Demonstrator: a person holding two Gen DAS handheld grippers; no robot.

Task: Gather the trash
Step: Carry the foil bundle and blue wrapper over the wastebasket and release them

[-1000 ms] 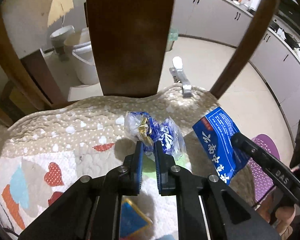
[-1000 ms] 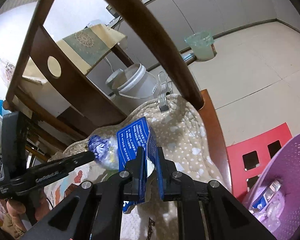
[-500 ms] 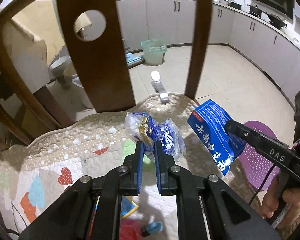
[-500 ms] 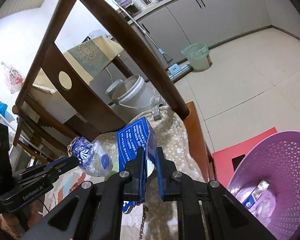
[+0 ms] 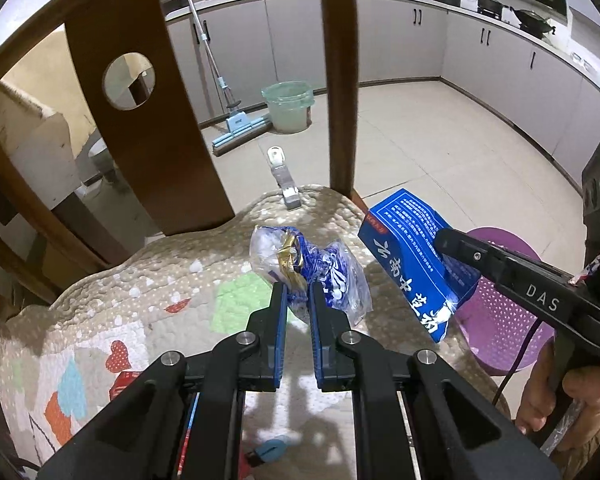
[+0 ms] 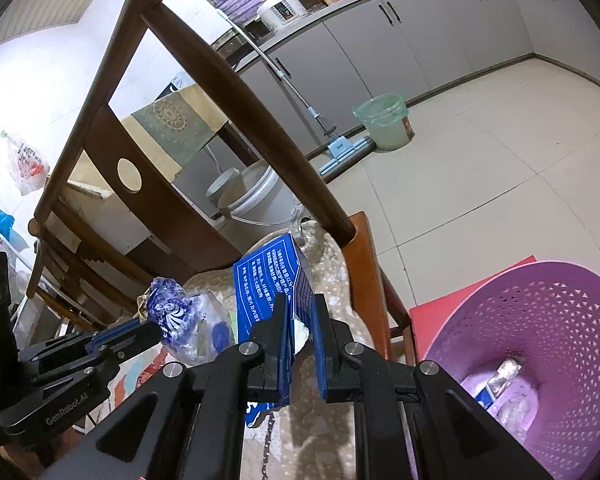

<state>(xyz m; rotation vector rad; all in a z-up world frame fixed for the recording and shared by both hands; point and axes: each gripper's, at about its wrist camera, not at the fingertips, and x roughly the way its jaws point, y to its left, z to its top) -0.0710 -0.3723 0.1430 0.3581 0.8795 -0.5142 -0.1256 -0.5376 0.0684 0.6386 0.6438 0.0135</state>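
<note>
Crinkly plastic wrapper [image 5: 312,268] pinched by left hand-held gripper [image 5: 298,300], flat blue carton [image 6: 268,284] by right hand-held gripper [image 6: 302,312]

Wooden chair [image 5: 148,128], quilted cushion [image 5: 140,292], purple basket [image 6: 540,340] on floor [image 5: 440,140]

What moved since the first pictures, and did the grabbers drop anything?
Both grabbers lifted away from the chair cushion. The purple basket shows more fully. Nothing dropped: the left gripper still pinches the crumpled wrapper, the right gripper the blue box.
</note>
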